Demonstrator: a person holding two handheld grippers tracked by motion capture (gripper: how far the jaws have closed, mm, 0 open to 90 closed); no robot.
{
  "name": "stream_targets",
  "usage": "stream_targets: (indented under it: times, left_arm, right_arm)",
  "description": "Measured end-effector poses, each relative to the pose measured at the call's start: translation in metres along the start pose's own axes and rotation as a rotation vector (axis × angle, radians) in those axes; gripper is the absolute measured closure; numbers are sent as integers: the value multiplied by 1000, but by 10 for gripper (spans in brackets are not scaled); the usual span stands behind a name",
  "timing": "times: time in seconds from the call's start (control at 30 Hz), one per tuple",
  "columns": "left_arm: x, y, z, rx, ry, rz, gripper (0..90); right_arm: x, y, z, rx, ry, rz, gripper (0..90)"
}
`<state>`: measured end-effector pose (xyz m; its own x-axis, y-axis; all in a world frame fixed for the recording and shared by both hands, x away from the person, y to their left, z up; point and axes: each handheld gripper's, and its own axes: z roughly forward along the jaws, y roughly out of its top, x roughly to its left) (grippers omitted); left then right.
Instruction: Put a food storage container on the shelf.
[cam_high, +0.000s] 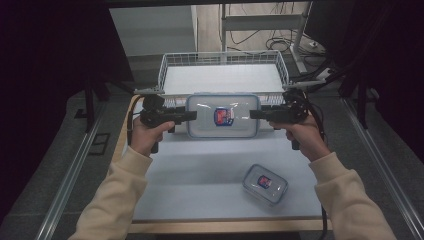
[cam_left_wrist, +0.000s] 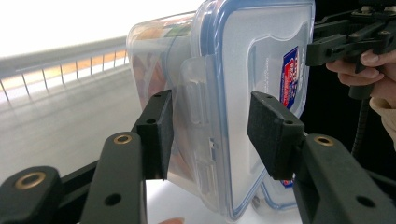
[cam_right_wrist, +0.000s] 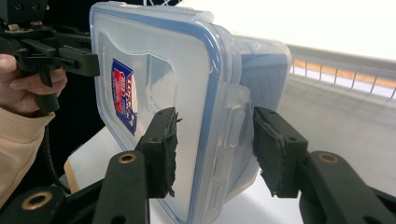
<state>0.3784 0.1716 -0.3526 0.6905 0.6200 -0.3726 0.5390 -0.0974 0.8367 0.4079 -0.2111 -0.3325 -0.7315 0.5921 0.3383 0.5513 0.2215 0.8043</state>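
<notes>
You are at a white-topped table (cam_high: 210, 175) with a wooden front edge, standing on grey floor (cam_high: 55, 165). Metal rails (cam_high: 75, 165) run along both sides of it. Beyond the far end, a pale desk frame (cam_high: 260, 22) stands over loose cables (cam_high: 280, 42). Both flanks are dark, perhaps curtains or screens. Light falls brightest on the tabletop.

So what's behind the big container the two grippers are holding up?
Behind the large container stands a white wire basket, its visible floor bare. The container covers the basket's near rim, so that strip cannot be seen.
</notes>
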Motion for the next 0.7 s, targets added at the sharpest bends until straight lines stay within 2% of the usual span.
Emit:
stream_targets:
  times: [0.27, 0.5, 0.7]
  left_arm:
    - [7, 27, 6, -10, -8, 13, 519]
    - [12, 55, 12, -13, -11, 36, 520]
    - [20, 74, 19, 2, -6, 39, 520]
  right_arm:
    - [-7, 26, -5, -8, -17, -9, 514]
    - [-17, 50, -11, -36, -24, -9, 513]
    - [-28, 68, -12, -45, -32, -4, 514]
